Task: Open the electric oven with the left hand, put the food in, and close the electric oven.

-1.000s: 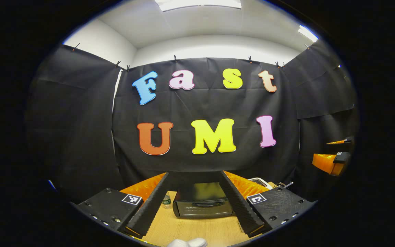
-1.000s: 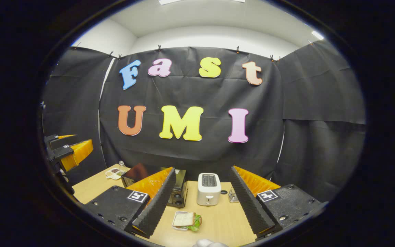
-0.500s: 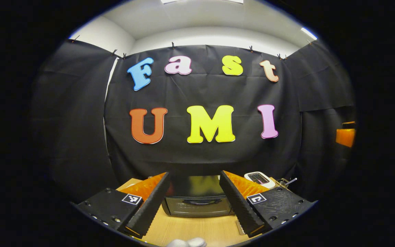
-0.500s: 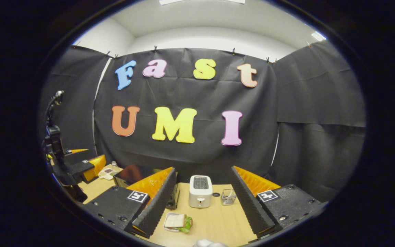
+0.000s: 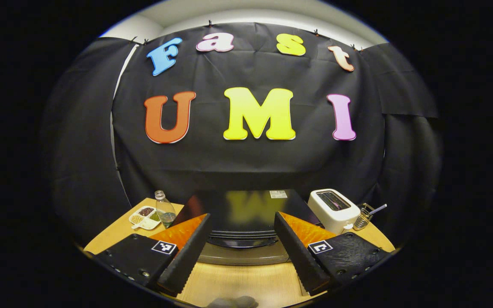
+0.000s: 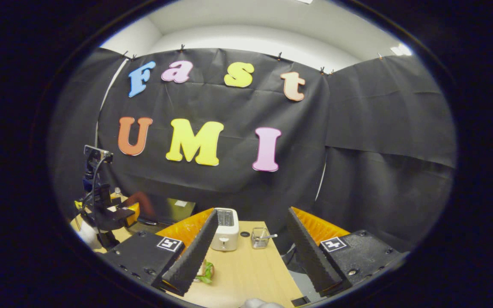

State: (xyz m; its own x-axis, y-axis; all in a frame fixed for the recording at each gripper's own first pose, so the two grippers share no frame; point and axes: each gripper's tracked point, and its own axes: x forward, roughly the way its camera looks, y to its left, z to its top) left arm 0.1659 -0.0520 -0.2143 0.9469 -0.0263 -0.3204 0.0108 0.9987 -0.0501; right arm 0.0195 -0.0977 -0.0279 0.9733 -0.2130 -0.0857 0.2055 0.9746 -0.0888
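Observation:
The black electric oven stands on the wooden table, its door shut and its handle facing me. My left gripper is open, just in front of and a little above the handle, one finger on each side of the oven's front. In the right gripper view the oven lies at the far left, with the left gripper close before it. The sandwich lies on the table, half hidden behind a finger of my open right gripper, which holds nothing.
A white toaster stands right of the oven, with a small holder with a utensil beyond it. A bottle and a divided snack tray sit to the oven's left. The table's right edge is near.
My left gripper has dropped and moved in towards the oven, which now looms large between its fingers. The right gripper has swung right, so the sandwich has slid behind its finger.

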